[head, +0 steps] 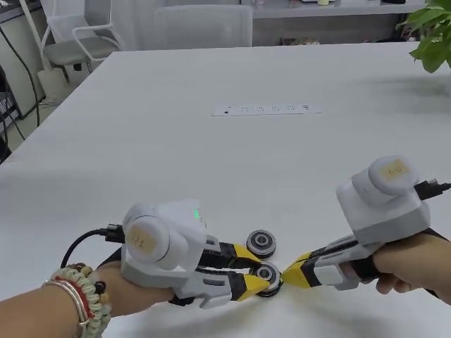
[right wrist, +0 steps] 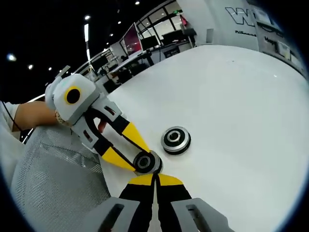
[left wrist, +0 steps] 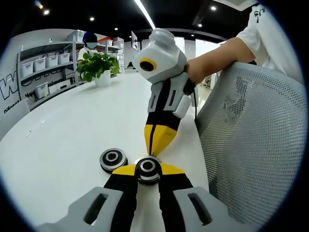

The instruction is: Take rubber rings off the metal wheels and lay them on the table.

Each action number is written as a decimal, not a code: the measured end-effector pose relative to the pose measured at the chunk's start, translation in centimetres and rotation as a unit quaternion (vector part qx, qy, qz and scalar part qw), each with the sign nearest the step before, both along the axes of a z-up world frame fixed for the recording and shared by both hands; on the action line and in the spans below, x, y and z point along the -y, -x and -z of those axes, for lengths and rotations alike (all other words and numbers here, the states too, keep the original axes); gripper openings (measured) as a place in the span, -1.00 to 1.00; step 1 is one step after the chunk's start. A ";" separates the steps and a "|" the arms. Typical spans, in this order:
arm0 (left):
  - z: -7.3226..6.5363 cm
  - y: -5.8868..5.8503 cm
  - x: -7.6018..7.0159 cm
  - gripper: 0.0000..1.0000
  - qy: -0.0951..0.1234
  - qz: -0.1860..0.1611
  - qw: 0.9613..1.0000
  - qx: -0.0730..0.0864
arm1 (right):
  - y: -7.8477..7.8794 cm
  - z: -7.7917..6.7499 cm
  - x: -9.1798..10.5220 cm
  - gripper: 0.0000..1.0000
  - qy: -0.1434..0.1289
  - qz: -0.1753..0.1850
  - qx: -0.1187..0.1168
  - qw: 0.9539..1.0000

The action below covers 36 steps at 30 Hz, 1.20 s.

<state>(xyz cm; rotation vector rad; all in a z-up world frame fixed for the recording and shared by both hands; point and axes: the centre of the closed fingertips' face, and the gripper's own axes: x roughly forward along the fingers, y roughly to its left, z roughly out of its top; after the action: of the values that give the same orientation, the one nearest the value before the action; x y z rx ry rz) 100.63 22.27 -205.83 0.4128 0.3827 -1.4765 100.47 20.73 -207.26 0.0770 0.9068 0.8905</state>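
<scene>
Bottom centre of the head view: left hand-held gripper (head: 261, 270) closed round a metal wheel (head: 268, 274), one jaw on each side of its black rubber ring (left wrist: 147, 159). Wheel lies roughly flat, hub up, axis vertical. Right hand-held gripper (head: 287, 276): jaws pressed together, tips touching the wheel's rim; cannot tell whether they pinch the ring. Second wheel (head: 261, 241) lies flat just above, apart. White worktop (head: 211, 162); socket strip (head: 266, 109) at centre, plant (head: 431, 35) upper right, chairs (head: 77, 35) upper left.
</scene>
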 end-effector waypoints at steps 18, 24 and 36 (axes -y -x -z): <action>0.0 -0.1 -0.1 -0.84 0.000 -0.003 1.000 0.001 | -0.1 -0.7 -0.5 -1.00 -0.033 0.031 -0.021 0.999; 0.0 0.0 -0.1 -0.84 0.000 -0.001 1.000 0.004 | 0.1 -0.9 -0.7 -1.00 -0.030 0.027 -0.019 0.999; 0.0 0.1 0.0 -0.85 -0.004 0.003 1.000 0.013 | 0.0 -1.0 -0.7 -1.00 -0.028 0.021 -0.015 0.999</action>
<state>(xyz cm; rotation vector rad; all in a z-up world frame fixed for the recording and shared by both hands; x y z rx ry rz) 100.56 22.26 -205.81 0.4393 0.3675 -1.4739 100.43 21.48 -206.24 0.1588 0.9054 0.8777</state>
